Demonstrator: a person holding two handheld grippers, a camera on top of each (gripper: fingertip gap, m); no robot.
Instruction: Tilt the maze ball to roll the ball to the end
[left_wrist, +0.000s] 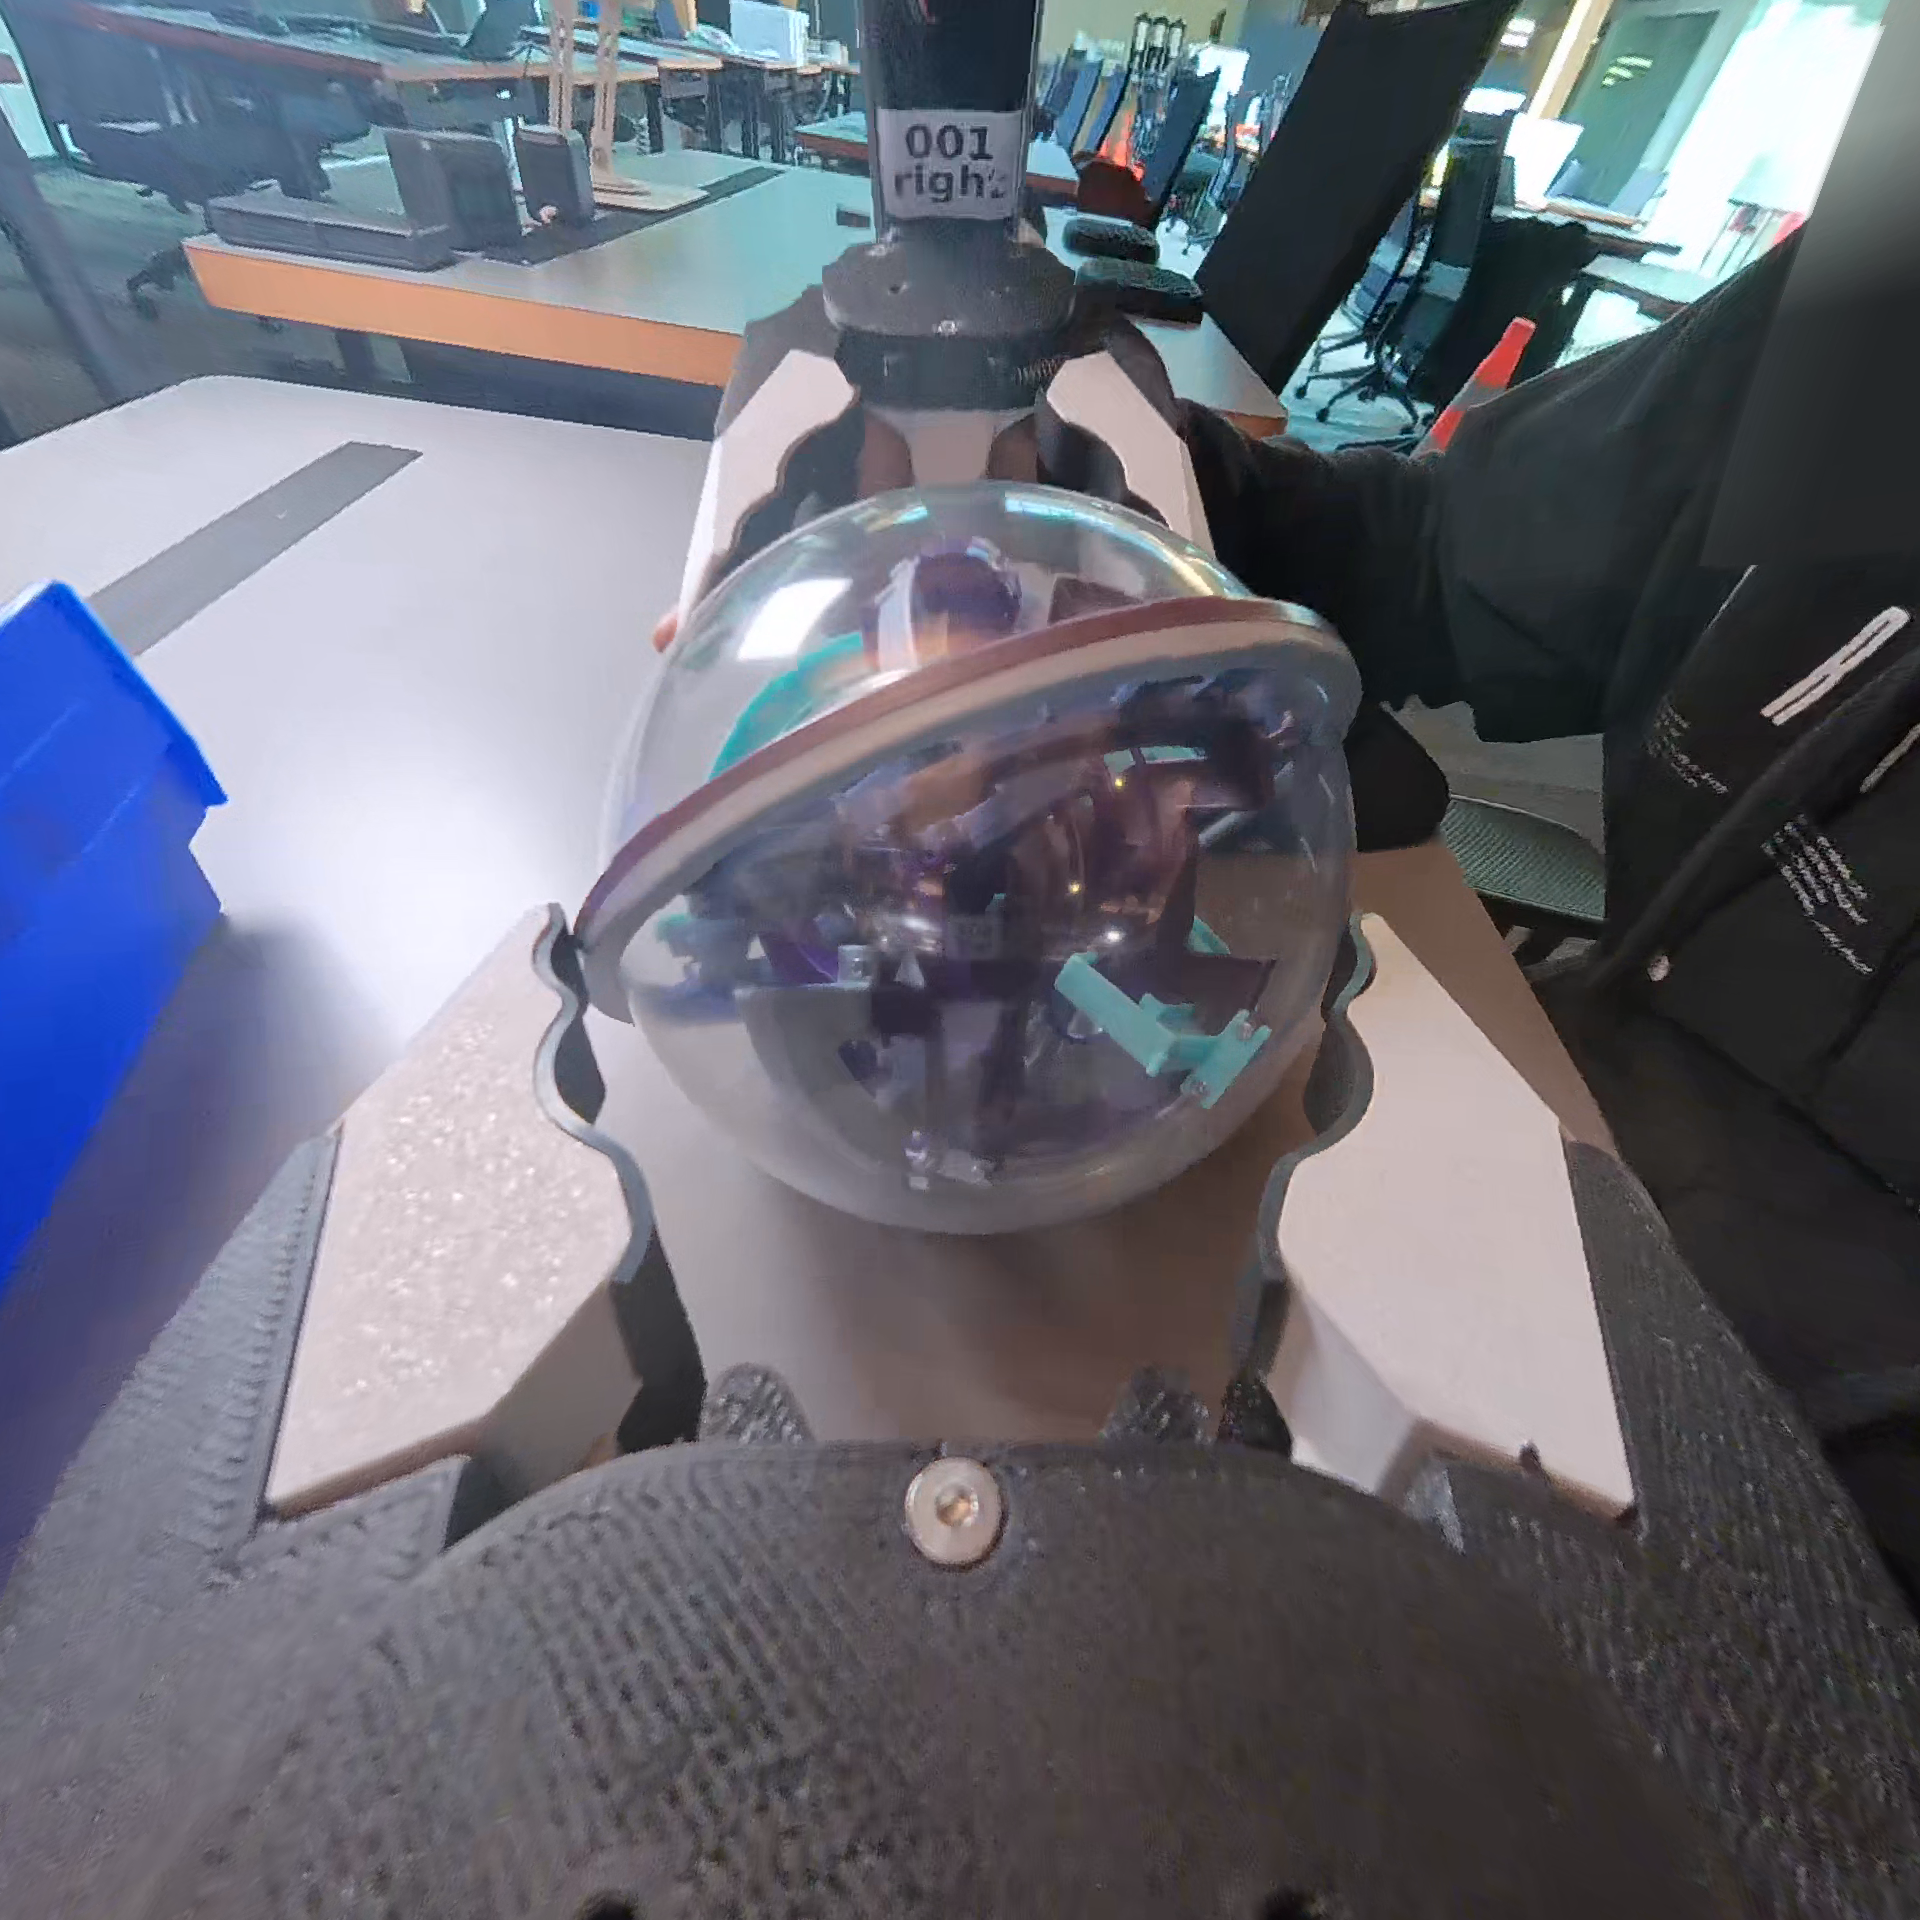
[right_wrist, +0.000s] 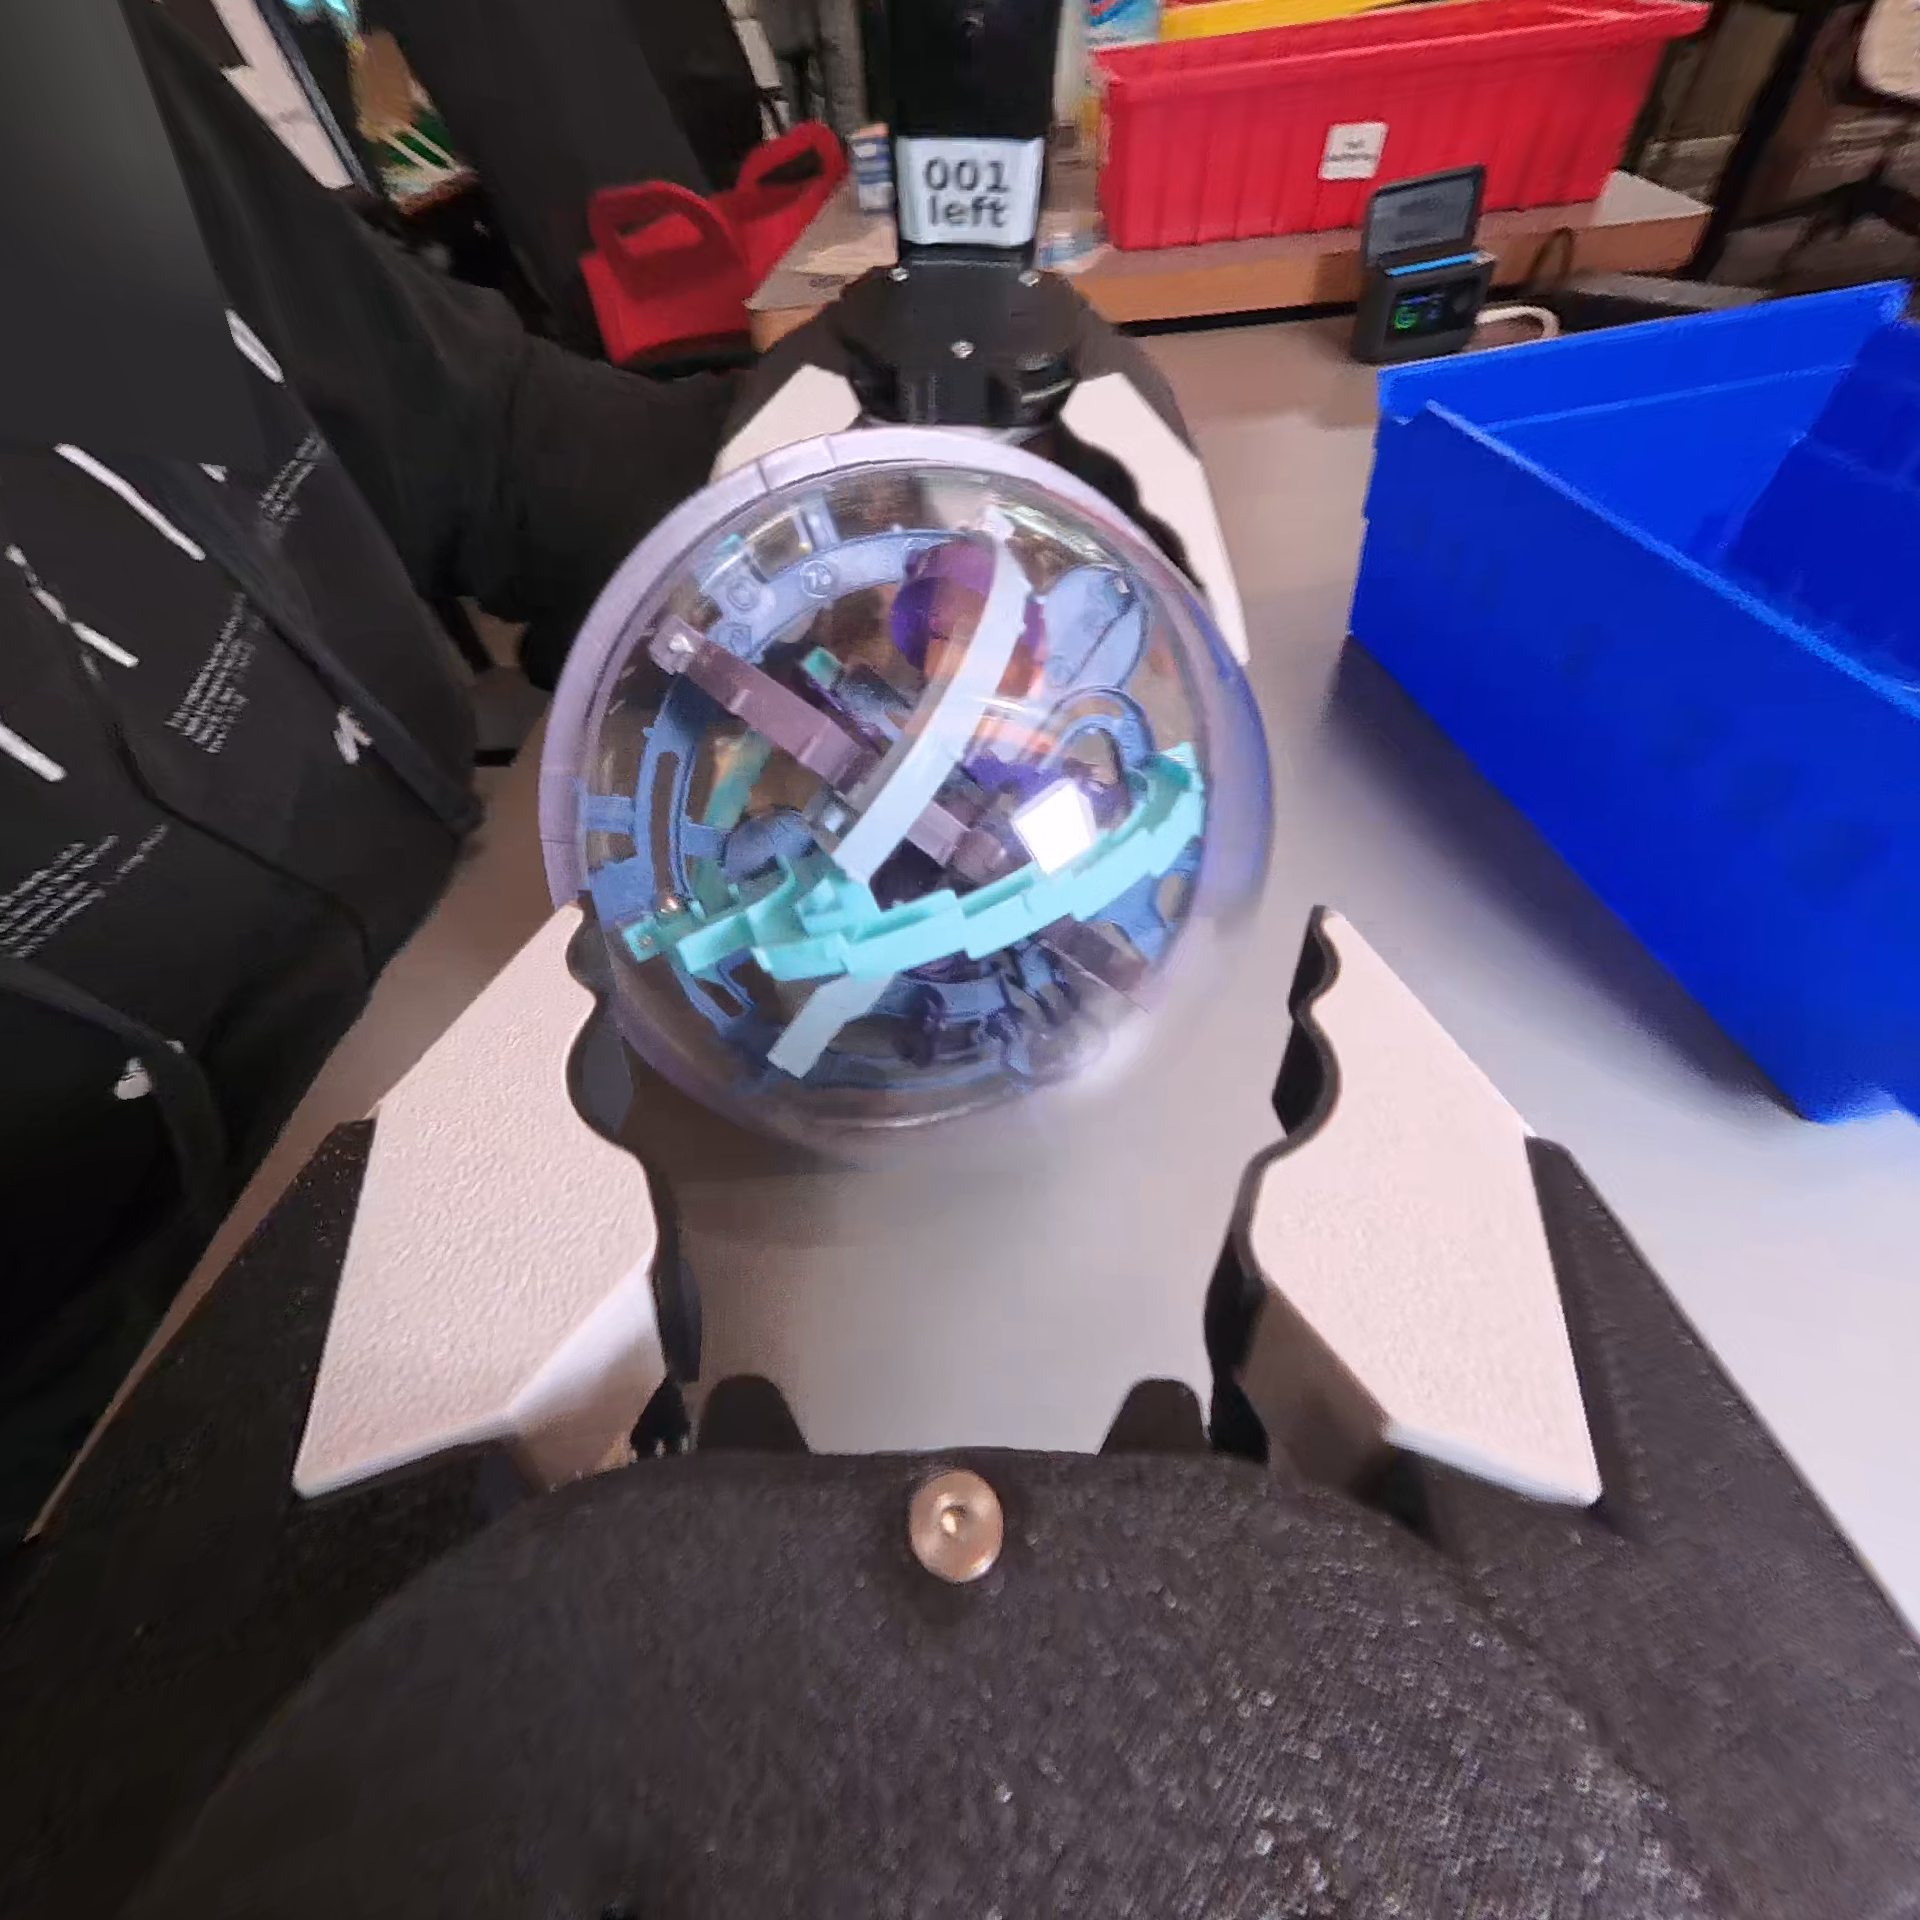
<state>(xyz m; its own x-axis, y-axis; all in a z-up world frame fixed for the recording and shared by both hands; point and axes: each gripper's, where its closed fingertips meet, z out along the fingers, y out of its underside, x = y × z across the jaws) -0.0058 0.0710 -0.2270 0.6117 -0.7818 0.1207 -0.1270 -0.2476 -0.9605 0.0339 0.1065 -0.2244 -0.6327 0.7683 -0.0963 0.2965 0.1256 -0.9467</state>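
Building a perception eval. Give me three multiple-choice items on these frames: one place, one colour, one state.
1. Where is the blue bin?
A. On the table, beside the maze ball
B. Stacked on top of the ball
C. On the floor

2. In the right wrist view, what colour is the stepped track across the ball's front?
A. Yellow
B. Teal
C. Red

3. In the left wrist view, how does the ball's rim run?
A. Level
B. Straight up and down
C. Tilted

Key:
1 A: the bin rests on the same pale tabletop, off to the ball's side.
2 B: the stepped band is plainly teal.
3 C: the rim is low at the left and climbs to the right.
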